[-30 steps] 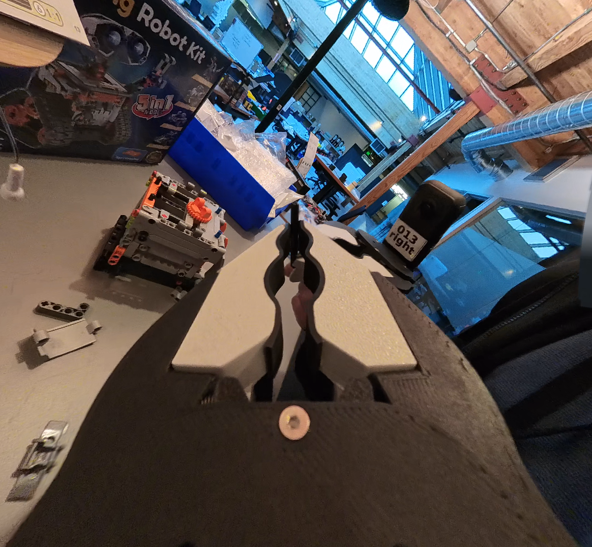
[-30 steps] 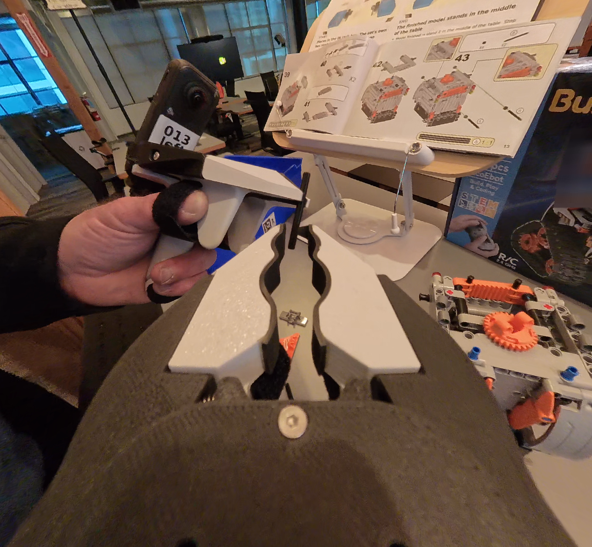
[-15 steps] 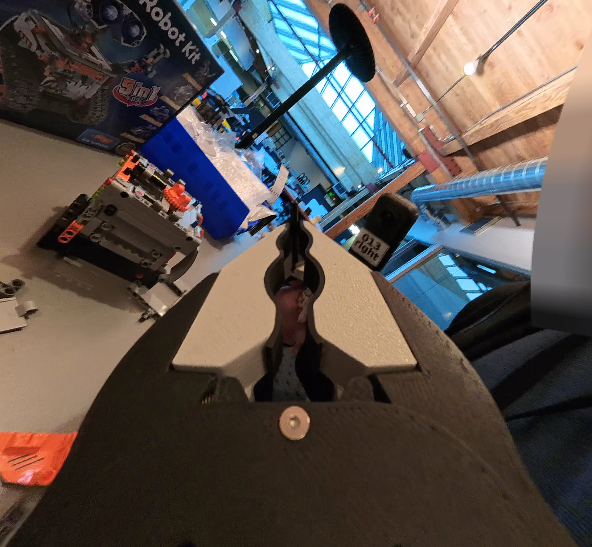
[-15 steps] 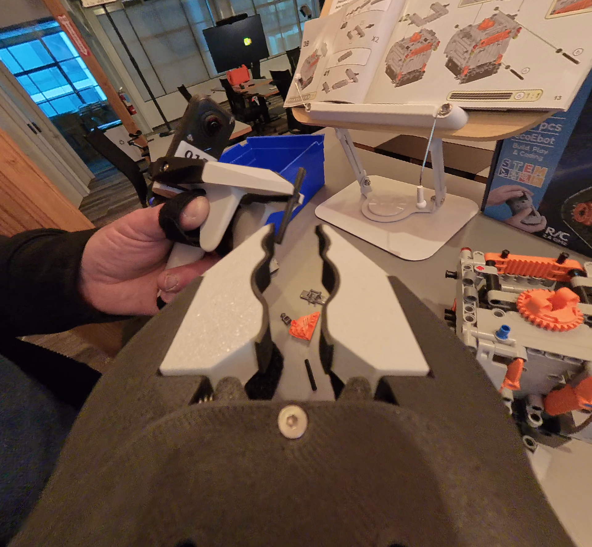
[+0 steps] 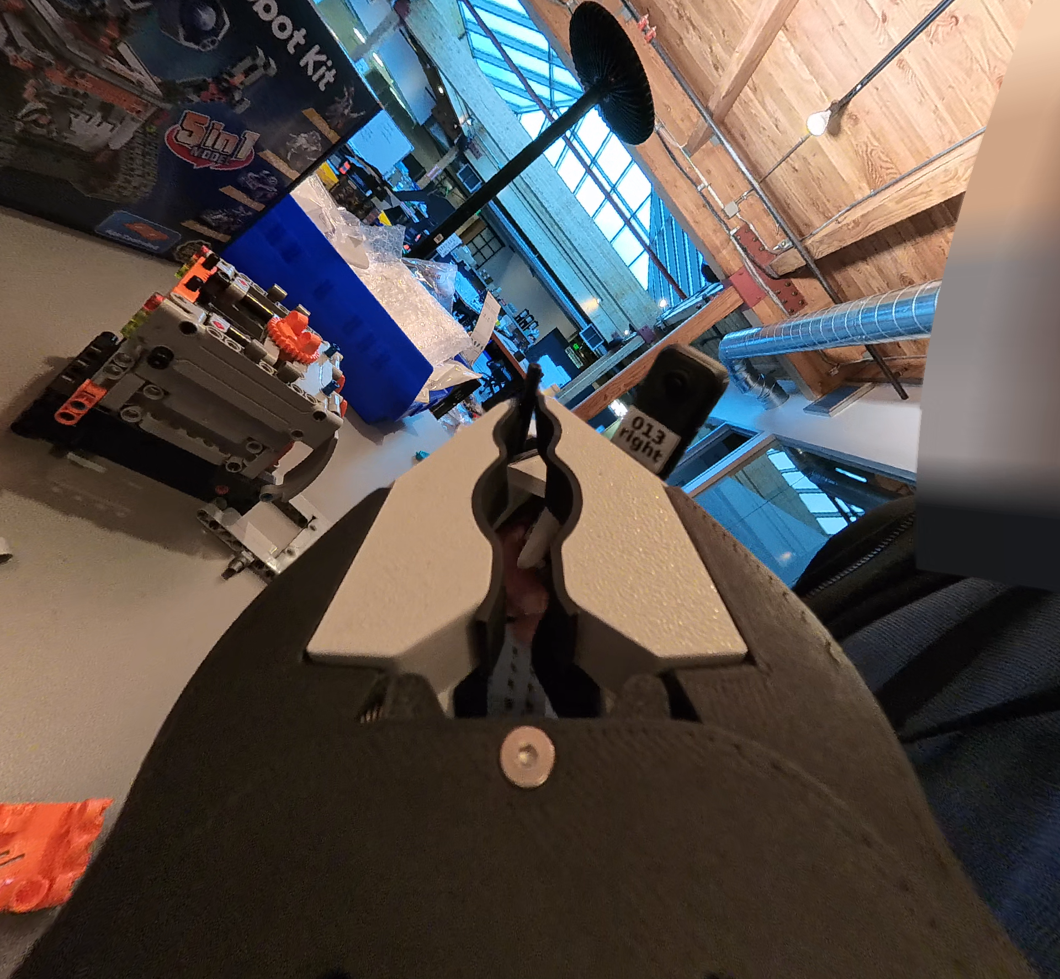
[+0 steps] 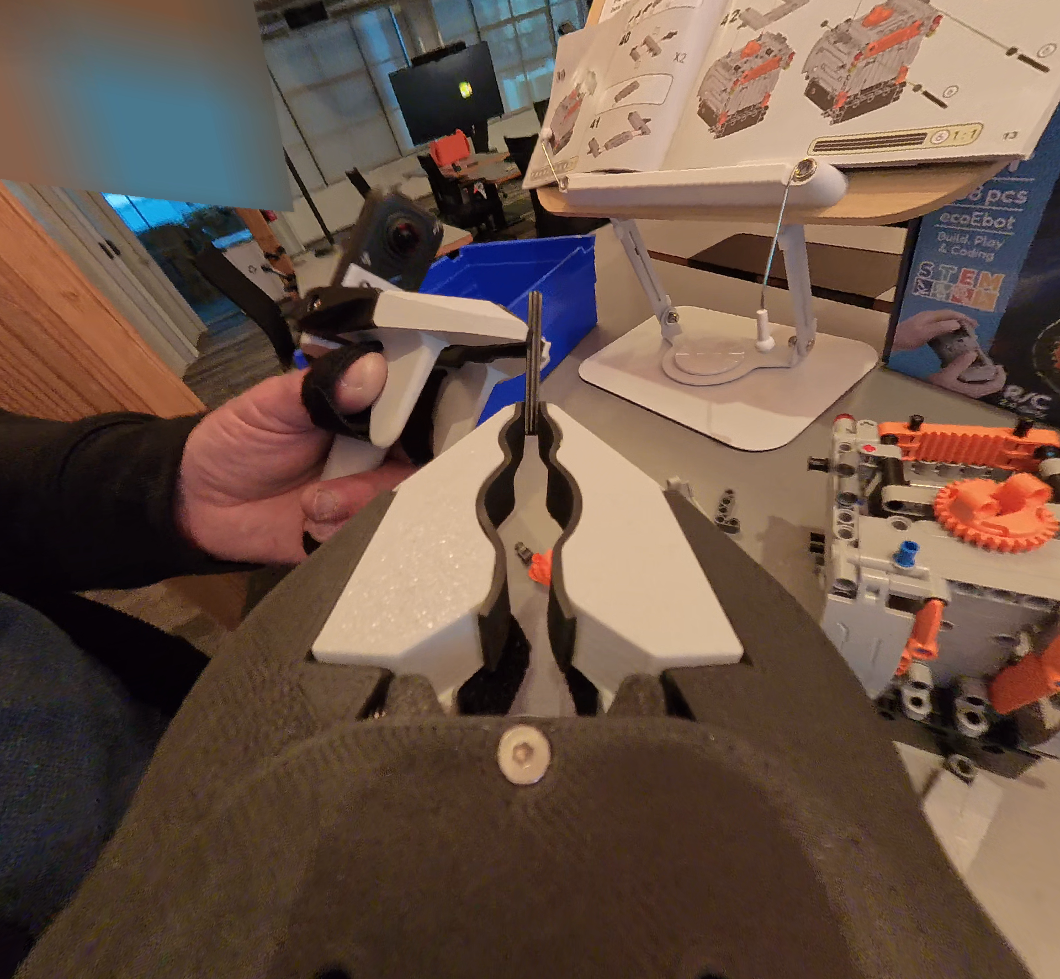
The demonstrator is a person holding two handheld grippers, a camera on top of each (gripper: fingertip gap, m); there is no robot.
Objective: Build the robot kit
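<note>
A thin black axle (image 6: 534,355) stands upright between both grippers. My right gripper (image 6: 533,417) is shut on its lower end. My left gripper (image 5: 529,406), held by a hand (image 6: 258,469), is shut on the axle (image 5: 532,383) higher up, and its tip shows in the right wrist view (image 6: 536,344). A grey and orange brick model (image 6: 940,550) with an orange gear stands on the grey table to the right of my right gripper. It also shows in the left wrist view (image 5: 212,378), far left of my left gripper.
A blue bin (image 6: 516,274) and a white stand (image 6: 734,383) holding an open instruction booklet (image 6: 803,62) are behind. A dark kit box (image 5: 143,62) stands at the back. Loose small parts (image 6: 727,510), an orange piece (image 5: 40,871) and a grey part (image 5: 269,538) lie on the table (image 5: 86,636). Both grippers' tips are close together, under 4 cm apart. From the right gripper's tips to the orange piece (image 5: 40,871) is close to 15 centimeters.
My right gripper was open half a second ago and has shut on the axle's lower end. The axle now stands upright. My left gripper kept its hold and tilted further.
</note>
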